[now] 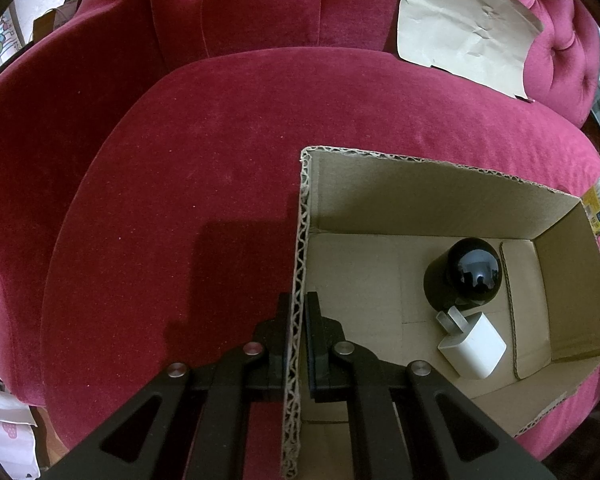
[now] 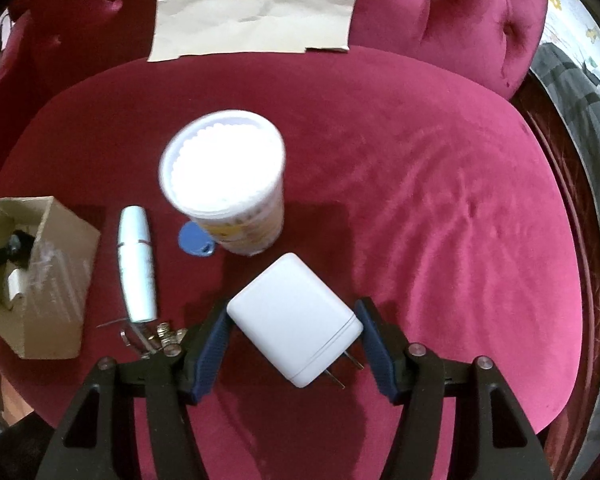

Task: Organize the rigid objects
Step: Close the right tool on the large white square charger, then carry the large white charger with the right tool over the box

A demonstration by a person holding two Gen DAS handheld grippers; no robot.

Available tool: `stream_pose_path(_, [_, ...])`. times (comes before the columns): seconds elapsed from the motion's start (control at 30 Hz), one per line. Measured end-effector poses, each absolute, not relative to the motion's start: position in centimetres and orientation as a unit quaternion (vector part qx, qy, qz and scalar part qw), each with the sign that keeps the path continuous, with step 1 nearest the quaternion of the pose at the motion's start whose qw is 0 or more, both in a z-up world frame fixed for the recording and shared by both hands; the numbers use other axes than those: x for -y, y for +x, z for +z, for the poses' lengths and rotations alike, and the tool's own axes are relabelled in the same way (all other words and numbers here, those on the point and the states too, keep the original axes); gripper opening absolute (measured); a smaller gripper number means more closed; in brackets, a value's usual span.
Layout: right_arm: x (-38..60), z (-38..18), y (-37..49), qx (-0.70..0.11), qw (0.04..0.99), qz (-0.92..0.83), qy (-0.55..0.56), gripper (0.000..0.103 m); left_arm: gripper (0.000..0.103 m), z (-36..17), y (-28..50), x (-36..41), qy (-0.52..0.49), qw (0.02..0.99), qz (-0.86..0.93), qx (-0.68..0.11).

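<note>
I am pinching the near wall of the cardboard box (image 1: 420, 208) with my left gripper (image 1: 298, 320), its jaws pressed together on the corrugated edge. The box is sitting on the red sofa cushion (image 1: 180, 160), near its right edge. Inside it, a black round-topped device (image 1: 466, 276) is lying against a white plug adapter (image 1: 474, 346). I am holding a white charger (image 2: 294, 318) in my right gripper (image 2: 292, 332), both blue pads touching its sides, prongs pointing toward me. On the cushion beyond are standing a white-lidded tub (image 2: 224, 172), with a blue tag (image 2: 194, 240), a white tube (image 2: 137, 264) and small metal bits (image 2: 160, 338) beside it.
</note>
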State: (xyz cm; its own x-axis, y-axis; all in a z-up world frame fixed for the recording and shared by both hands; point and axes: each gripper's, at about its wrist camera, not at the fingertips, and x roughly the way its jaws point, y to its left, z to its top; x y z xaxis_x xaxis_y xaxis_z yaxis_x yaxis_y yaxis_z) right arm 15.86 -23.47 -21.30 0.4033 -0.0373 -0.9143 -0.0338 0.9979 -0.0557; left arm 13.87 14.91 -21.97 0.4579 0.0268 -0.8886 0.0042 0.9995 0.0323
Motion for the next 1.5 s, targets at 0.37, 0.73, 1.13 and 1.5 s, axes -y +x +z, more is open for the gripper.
stream_pose_path(0.37, [20.2,-17.1,13.4,-0.525,0.849,0.025,-0.047,0.066,0.006,-22.0,13.9,-14.9,0.016,0.854,0.007,-0.521])
stream_pose_path(0.73, [15.9,-15.2,13.8,-0.506,0.859,0.06,-0.056,0.066,0.006,-22.0,14.0,-15.0,0.017,0.854,0.007,-0.52])
stream_pose_path(1.13, [9.8,-14.3,14.2,-0.484,0.866,0.104,-0.071,0.066,0.006,-22.0,14.0,-14.9,0.02,0.854,0.005,-0.519])
stream_pose_path(1.5, [5.0,-15.2,14.8,-0.482,0.862,0.139,-0.081,0.066,0.006,-22.1,13.8,-14.9,0.021,0.855,0.005,-0.519])
